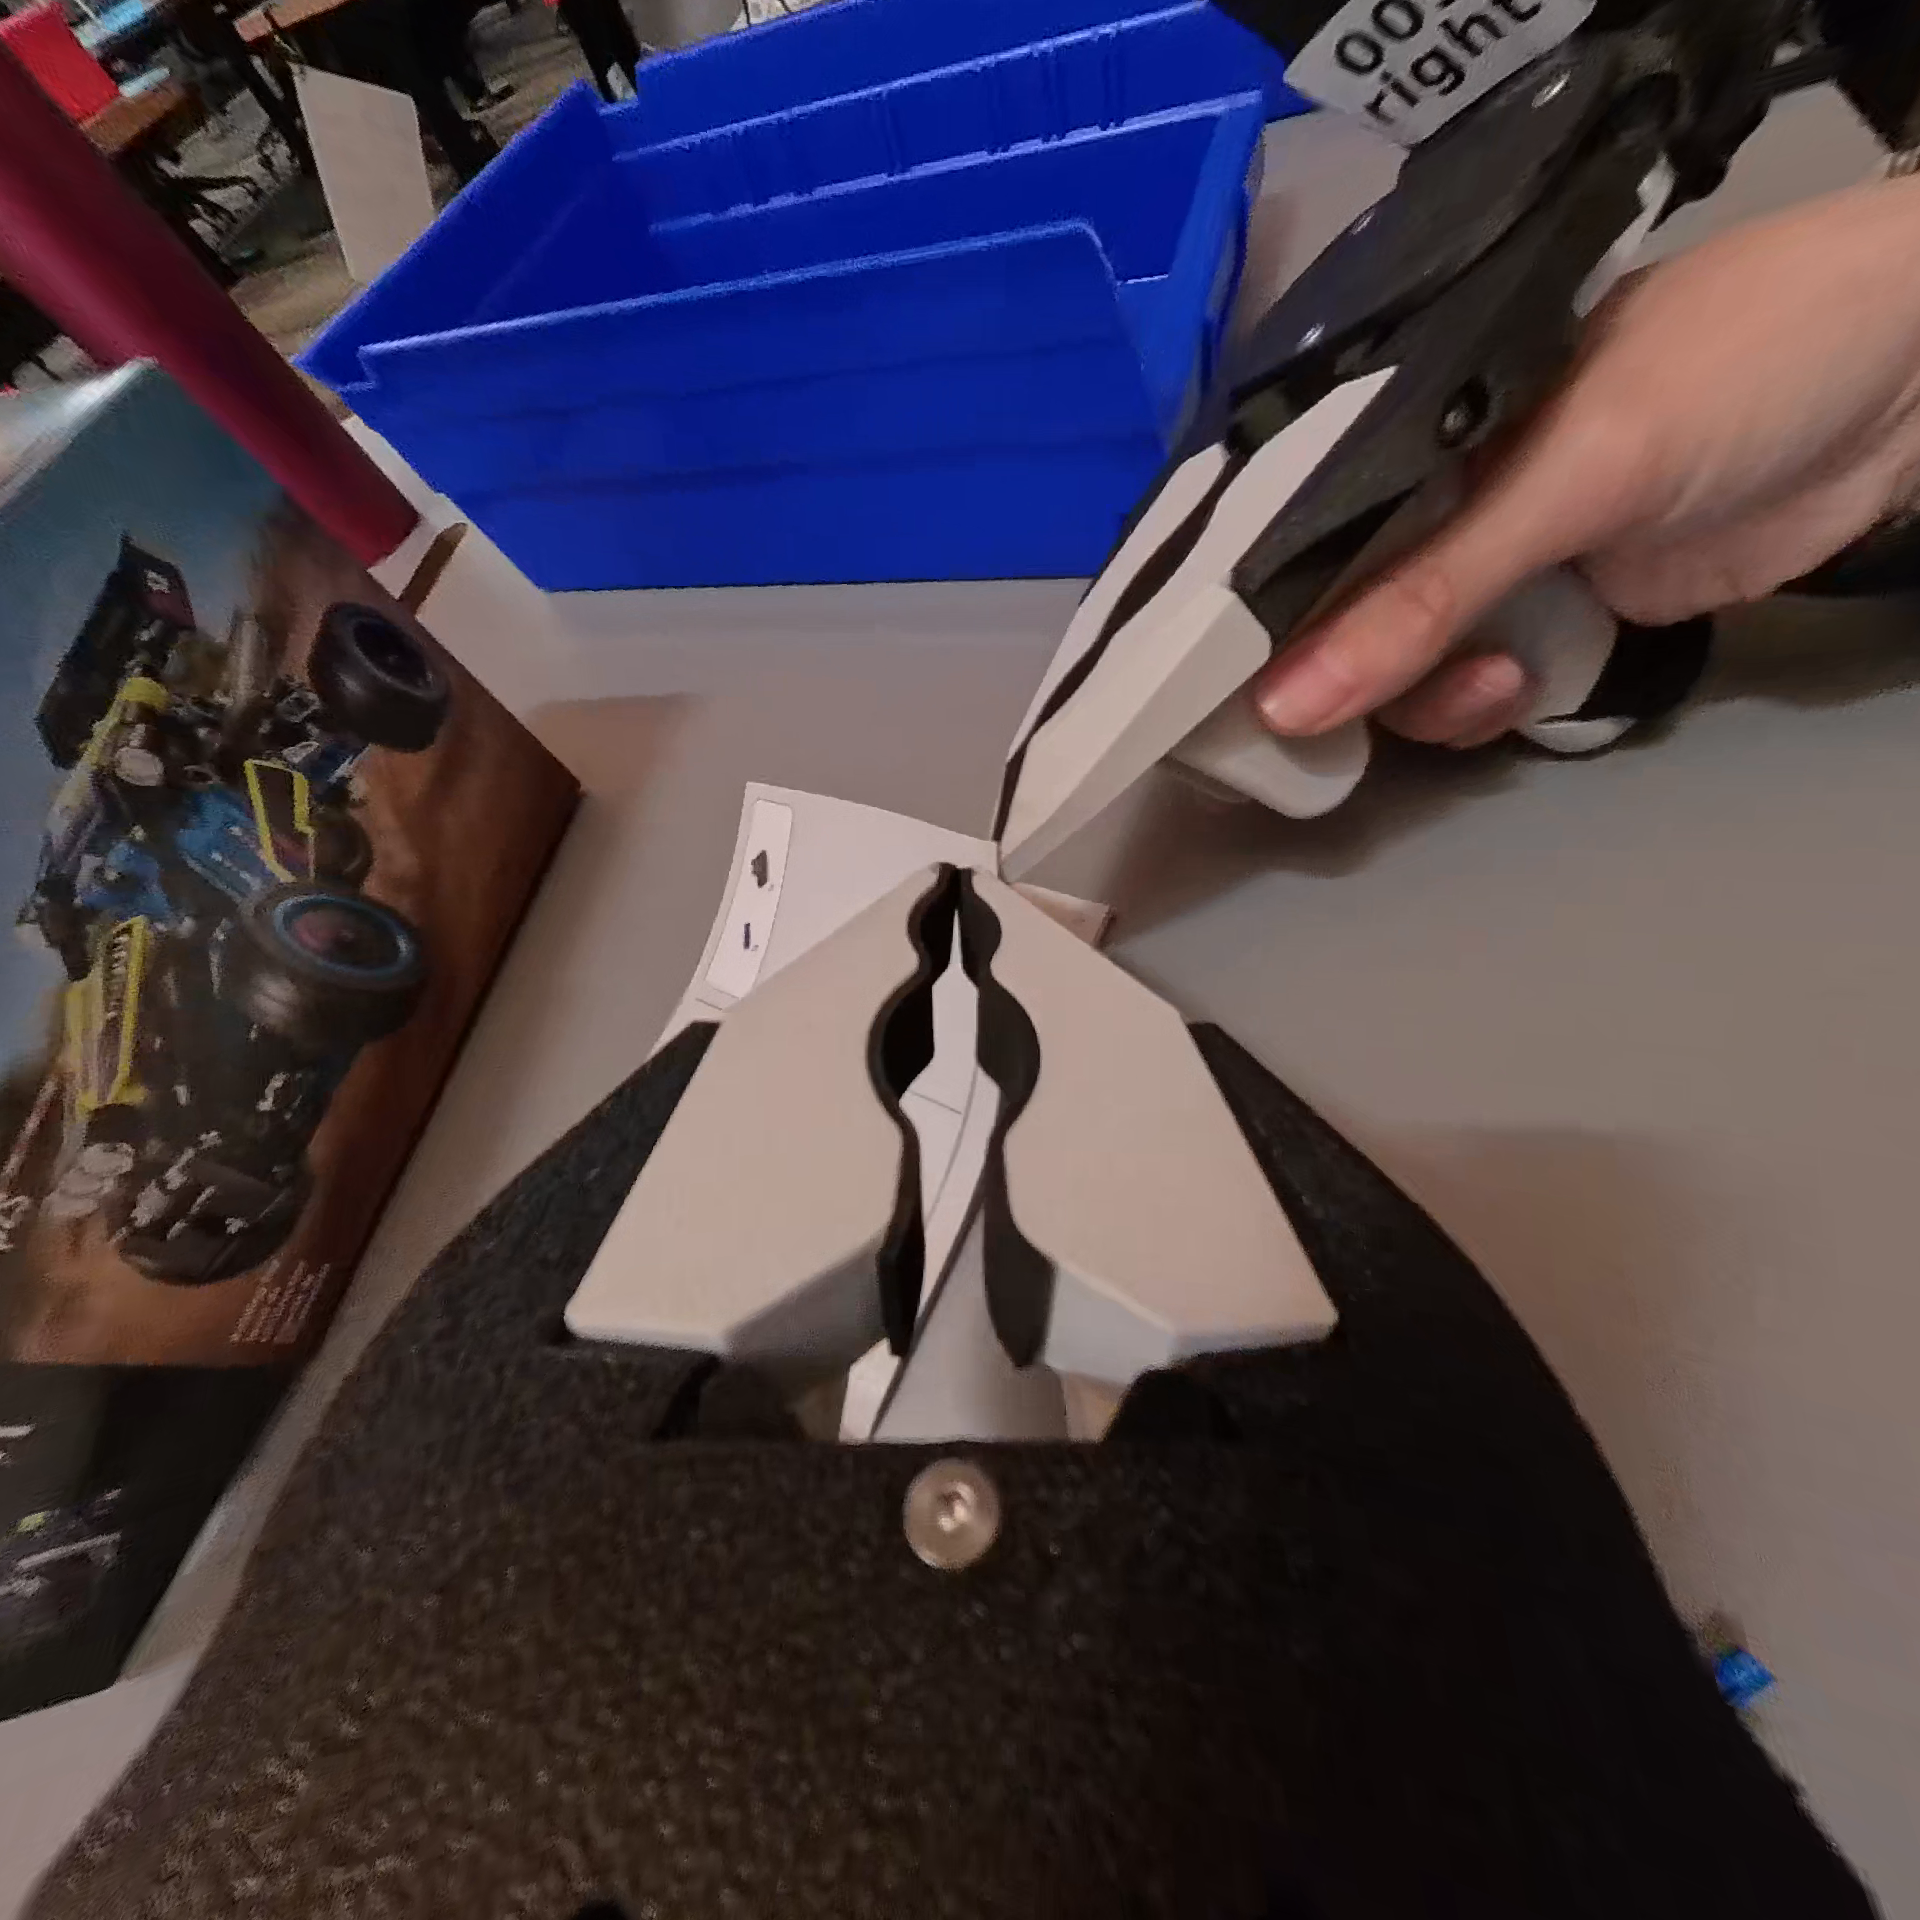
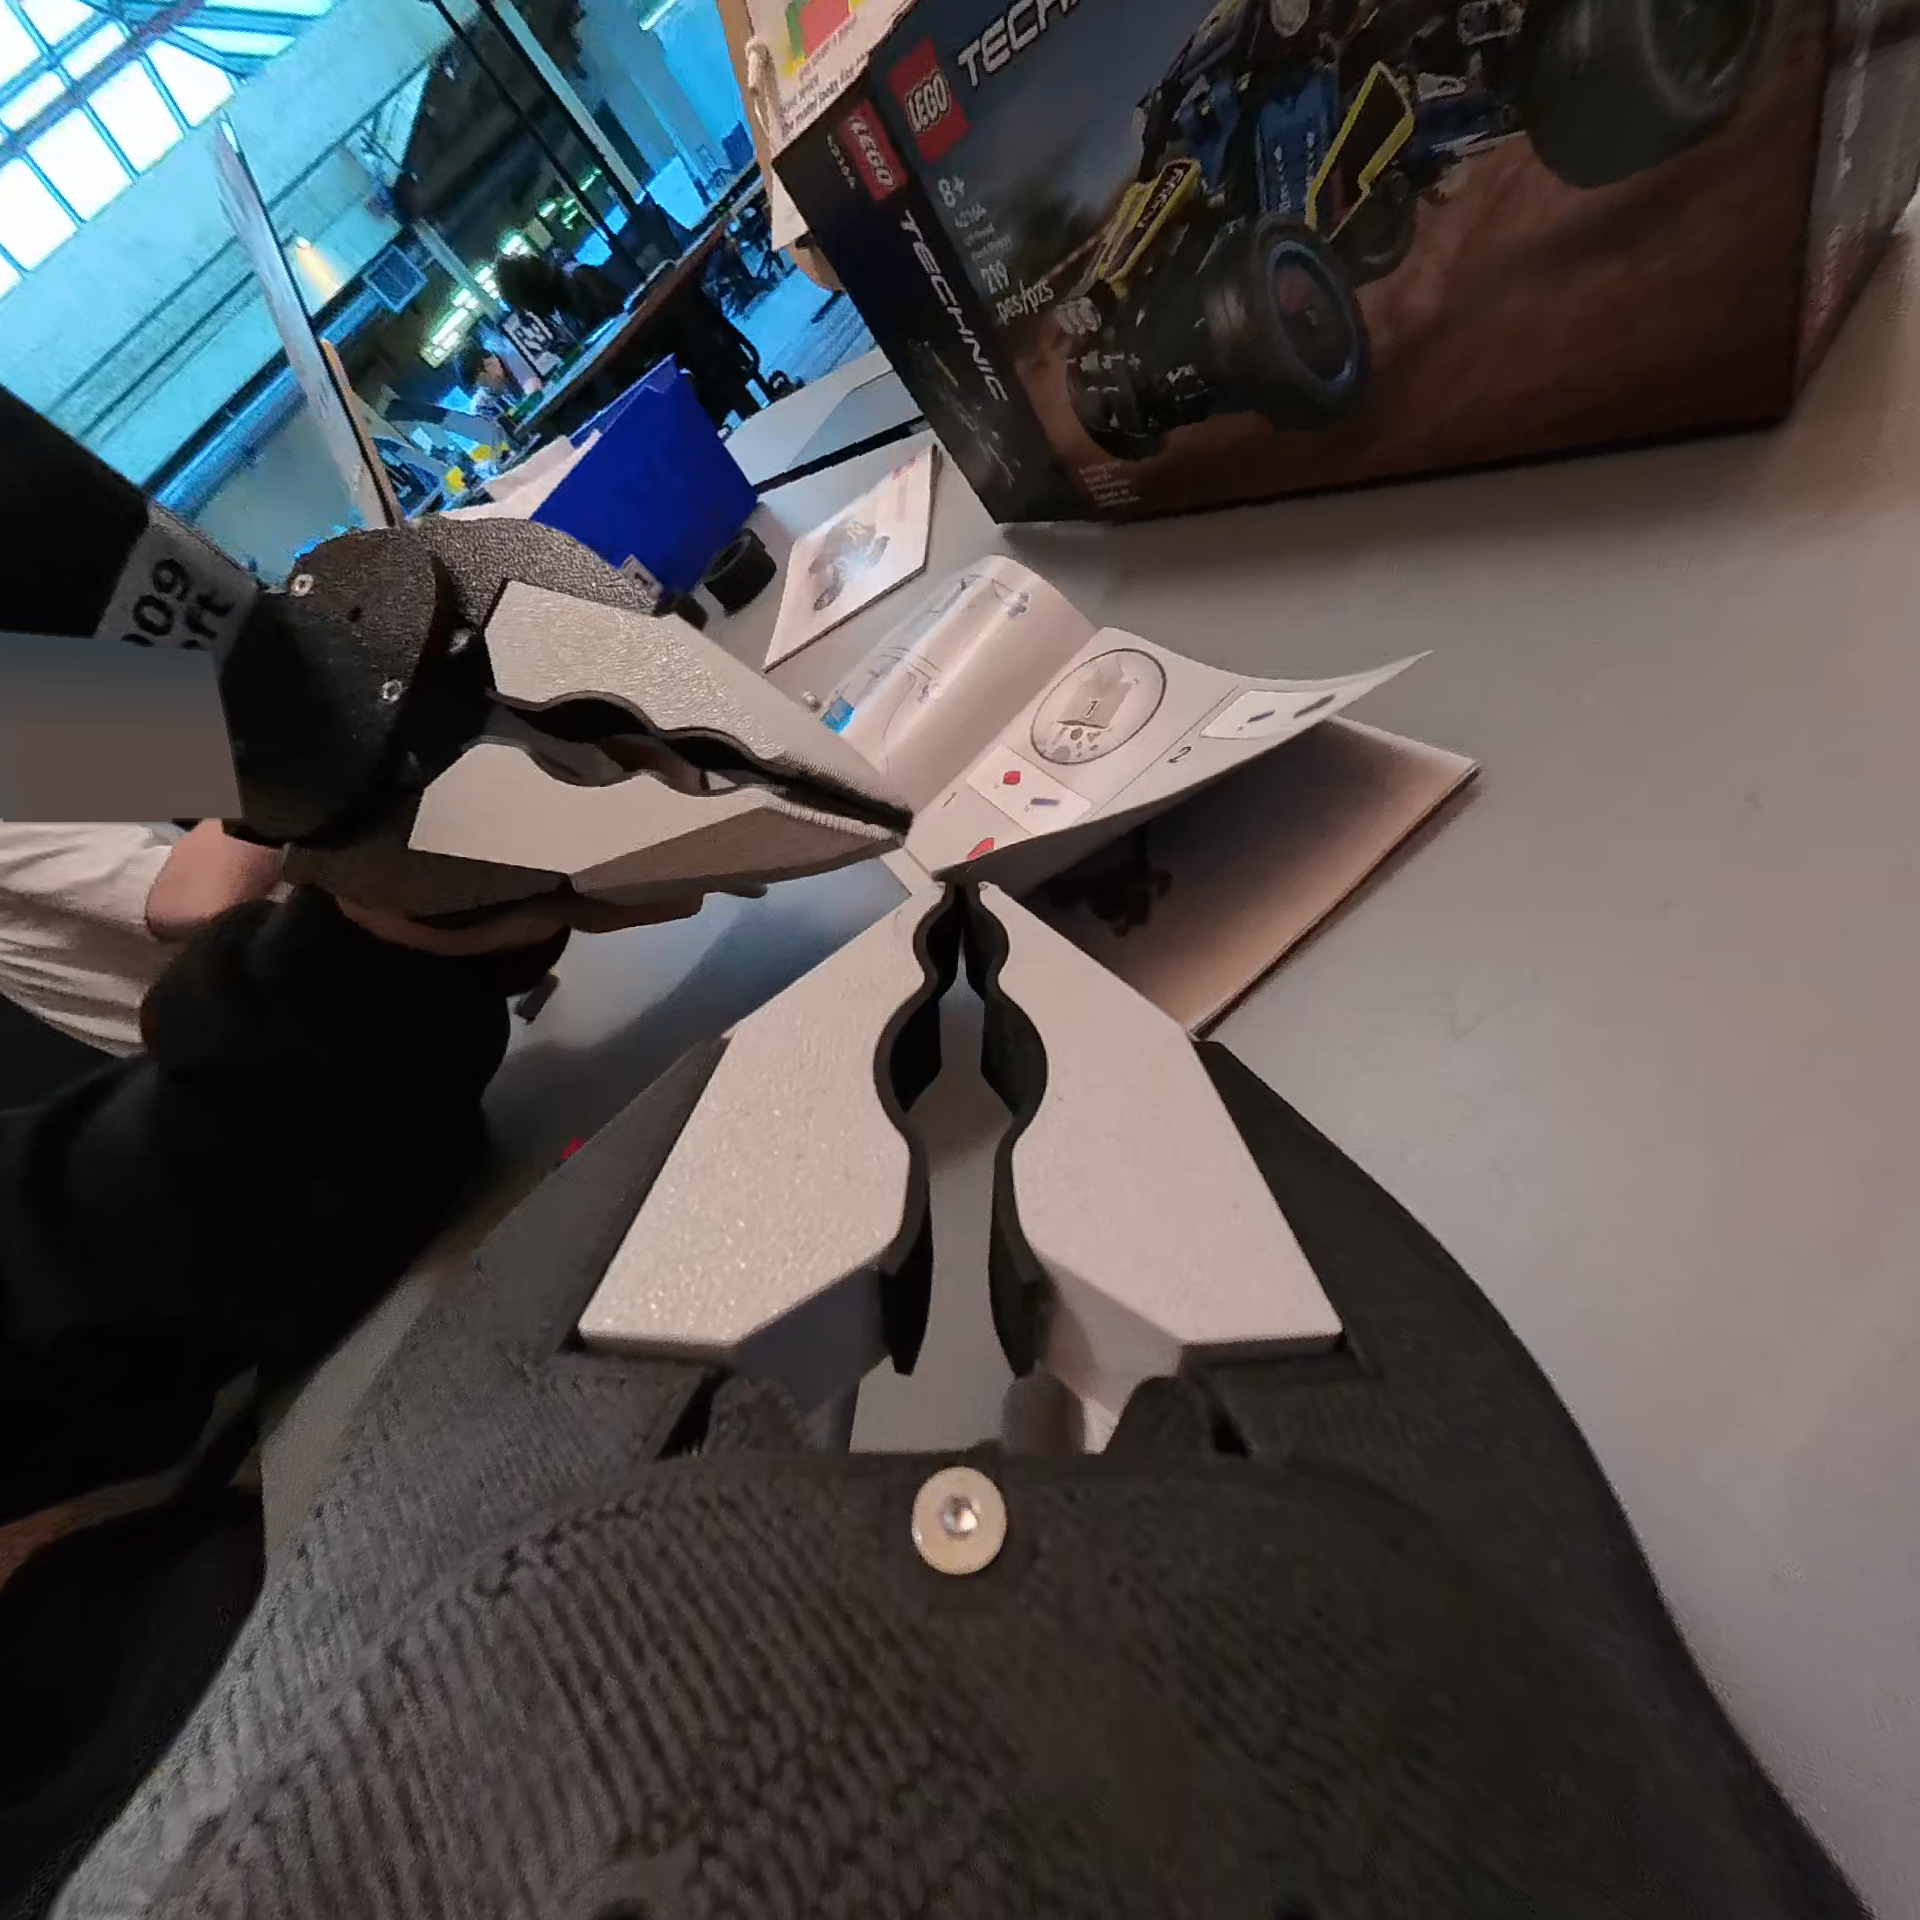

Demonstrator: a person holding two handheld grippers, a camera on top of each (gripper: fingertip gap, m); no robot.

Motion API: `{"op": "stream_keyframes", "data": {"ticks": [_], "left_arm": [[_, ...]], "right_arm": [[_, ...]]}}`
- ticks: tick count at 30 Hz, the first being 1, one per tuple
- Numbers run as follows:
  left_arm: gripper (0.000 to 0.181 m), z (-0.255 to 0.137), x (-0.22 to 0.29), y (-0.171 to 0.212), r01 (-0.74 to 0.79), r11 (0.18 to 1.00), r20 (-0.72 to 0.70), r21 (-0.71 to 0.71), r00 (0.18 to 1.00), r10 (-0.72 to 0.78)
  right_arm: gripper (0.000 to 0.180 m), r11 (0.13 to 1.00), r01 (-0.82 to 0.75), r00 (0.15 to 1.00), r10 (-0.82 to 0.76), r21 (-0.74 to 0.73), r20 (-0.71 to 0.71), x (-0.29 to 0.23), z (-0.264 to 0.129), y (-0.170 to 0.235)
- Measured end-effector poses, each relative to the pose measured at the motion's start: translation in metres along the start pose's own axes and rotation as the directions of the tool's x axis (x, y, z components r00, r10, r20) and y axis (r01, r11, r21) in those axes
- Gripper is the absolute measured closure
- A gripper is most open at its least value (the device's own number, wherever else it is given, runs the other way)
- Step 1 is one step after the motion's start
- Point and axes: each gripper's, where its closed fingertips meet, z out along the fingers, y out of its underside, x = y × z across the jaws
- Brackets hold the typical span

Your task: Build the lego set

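Left grey-fingered black gripper [image 1: 956, 878]: jaws pressed together, tips low over worktop. Right grey-fingered black gripper [image 2: 954, 896]: jaws likewise closed, angled down, tips meeting left's. Bare hand [image 1: 1662, 499] wraps right handle.

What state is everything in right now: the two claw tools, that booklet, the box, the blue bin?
Left gripper: shut on the booklet's page.
Right gripper: shut, at the page's corner.
Booklet: open, one page lifted.
Lego box: standing on the table.
Blue bin: nothing visible inside.
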Motion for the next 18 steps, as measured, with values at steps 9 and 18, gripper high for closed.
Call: {"op": "stream_keyframes", "data": {"ticks": [9, 18], "left_arm": [[0.175, 0.010, 0.013, 0.013, 0.026, 0.997, -0.066, -0.067, 0.997, -0.031], [0.180, 0.014, 0.016, 0.014, -0.050, 0.994, -0.046, -0.095, 0.998, 0.045]], "right_arm": [[0.180, 0.999, 0.032, 0.999, -0.031, -0.025, 0.022, -0.004, -0.001, 0.003], [0.180, 0.990, 0.098, 0.995, -0.099, -0.097, -0.006, 0.002, -0.007, 0.011]]}}
